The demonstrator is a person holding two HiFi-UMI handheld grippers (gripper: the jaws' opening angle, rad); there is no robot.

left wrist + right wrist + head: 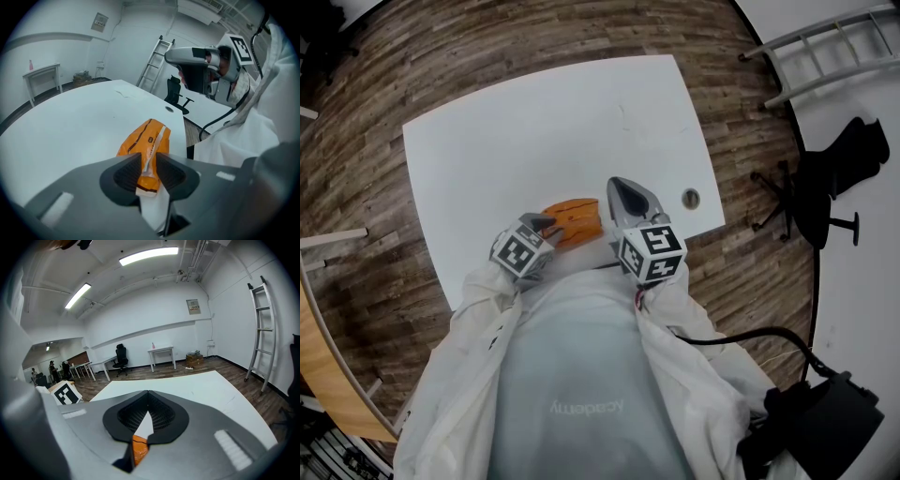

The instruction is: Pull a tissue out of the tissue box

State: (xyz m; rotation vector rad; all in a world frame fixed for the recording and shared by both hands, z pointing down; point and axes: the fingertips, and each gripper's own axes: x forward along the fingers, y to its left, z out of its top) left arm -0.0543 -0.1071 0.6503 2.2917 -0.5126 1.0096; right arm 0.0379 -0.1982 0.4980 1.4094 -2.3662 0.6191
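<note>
On the white table (581, 122), orange tissue pack (577, 220) (ladder (827, 58), office chair (839, 169) beyond)

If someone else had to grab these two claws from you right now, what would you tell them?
Left claw: pinching the near end of the orange tissue pack, which lies on the white table near the person's edge.
Right claw: shut, empty, close beside the pack.
Done: pack gripped.
Left to do: no tissue is out yet; pull one free.
</note>
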